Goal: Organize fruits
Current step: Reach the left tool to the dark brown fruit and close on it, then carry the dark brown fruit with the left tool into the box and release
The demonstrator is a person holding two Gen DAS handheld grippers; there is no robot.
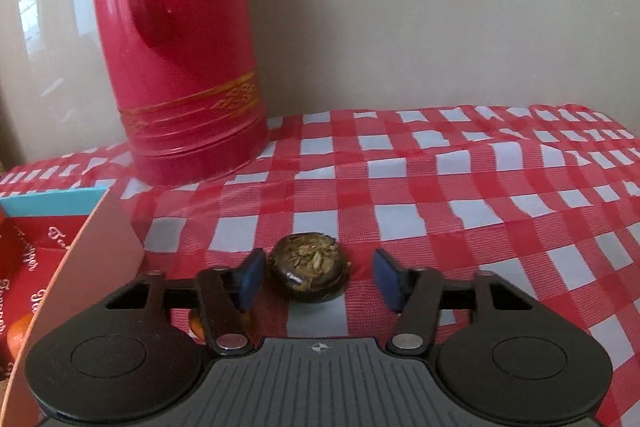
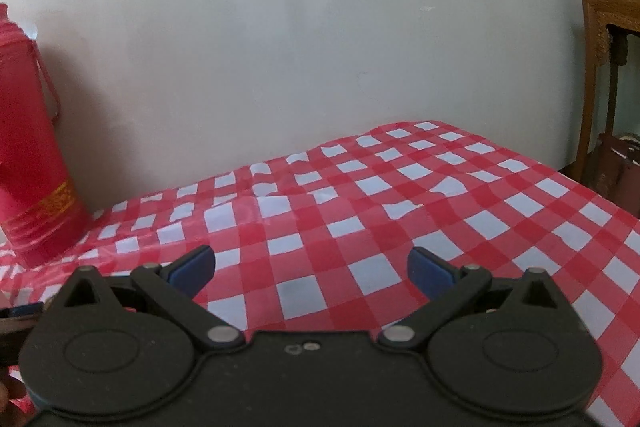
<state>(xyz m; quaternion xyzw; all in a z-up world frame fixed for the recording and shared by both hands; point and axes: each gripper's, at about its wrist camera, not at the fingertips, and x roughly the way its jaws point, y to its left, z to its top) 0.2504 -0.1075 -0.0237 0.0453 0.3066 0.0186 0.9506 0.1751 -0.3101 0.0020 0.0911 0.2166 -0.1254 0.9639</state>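
- Nearest us in the left wrist view is the left gripper (image 1: 318,277), its black frame filling the bottom of the picture, its blue pads (image 1: 250,277) standing apart.
- Between those pads lies a dark, round fruit (image 1: 309,273) with a dry, brownish crown on top; it rests on the tablecloth. The left-hand pad is just beside it, a clear gap shows on the other side, and we see neither pad pressing on it, so the jaws are open around it.
- At the left of that view we see a red cardboard box (image 1: 28,267) with white script and a pale open flap (image 1: 104,239). An orange (image 1: 18,341) shows low inside it; more of its contents we cannot tell.
- Something orange (image 1: 196,327) also peeks out behind the gripper's left linkage; it is too hidden to name.
- A tall red thermos flask (image 1: 176,39) with gold bands stands upright at the back, near the wall (image 1: 440,7).
- In the right wrist view the right gripper (image 2: 312,271) hangs over the red-and-white checked tablecloth (image 2: 360,211), jaws wide apart with nothing between them.
- The cloth ahead of it is bare and wrinkled; it runs back to the wall and drops off at the right edge, where a wooden cabinet (image 2: 600,67) stands.
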